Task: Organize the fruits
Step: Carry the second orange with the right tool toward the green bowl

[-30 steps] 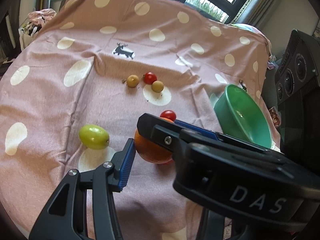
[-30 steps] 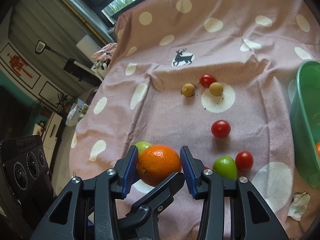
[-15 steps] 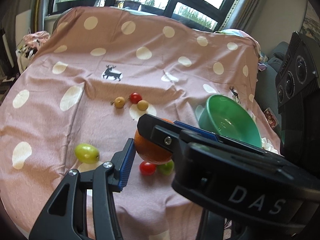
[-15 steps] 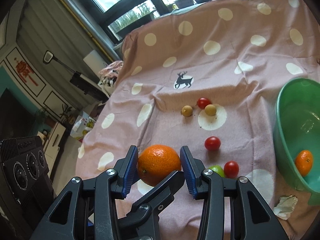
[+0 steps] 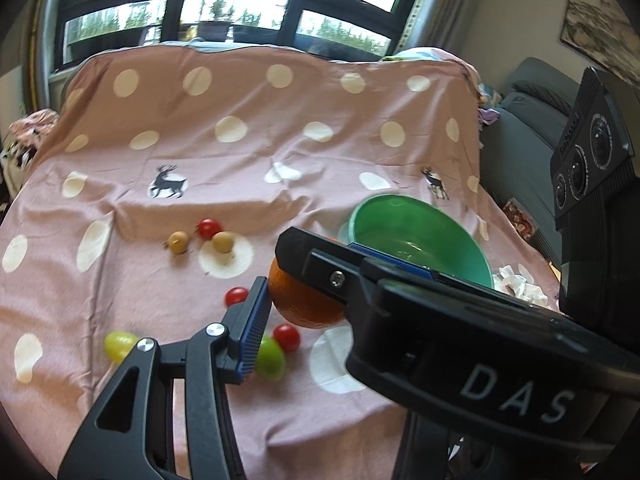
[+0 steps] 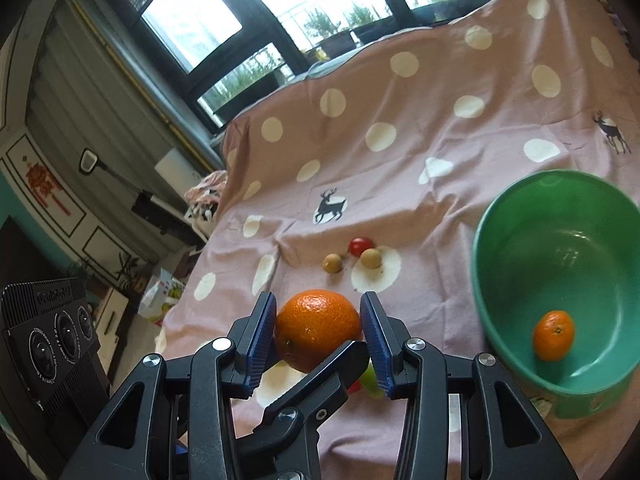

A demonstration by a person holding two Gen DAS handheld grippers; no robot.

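Note:
Both grippers press on one large orange (image 6: 318, 328), held well above the pink spotted cloth (image 5: 280, 152). My right gripper (image 6: 318, 338) has its blue pads on the orange's two sides. My left gripper (image 5: 304, 292) touches the same orange (image 5: 304, 304); its left pad (image 5: 254, 326) rests against it, and its right finger is hidden behind the right gripper's body. A green bowl (image 6: 486, 280) stands to the right with a small orange (image 6: 554, 335) inside. Red tomatoes (image 5: 236, 296), green fruits (image 5: 270, 356) and two yellowish fruits (image 5: 178, 242) lie on the cloth.
A crumpled white tissue (image 5: 520, 284) lies right of the bowl (image 5: 478, 248). A grey sofa (image 5: 524, 128) stands beyond the table's right edge. Windows are at the back. A black device with round lenses (image 5: 588, 168) sits on the right gripper.
Both grippers have risen with the large orange and tilted back, so the cloth and fruits look smaller and farther. The bowl has come fully into the right wrist view.

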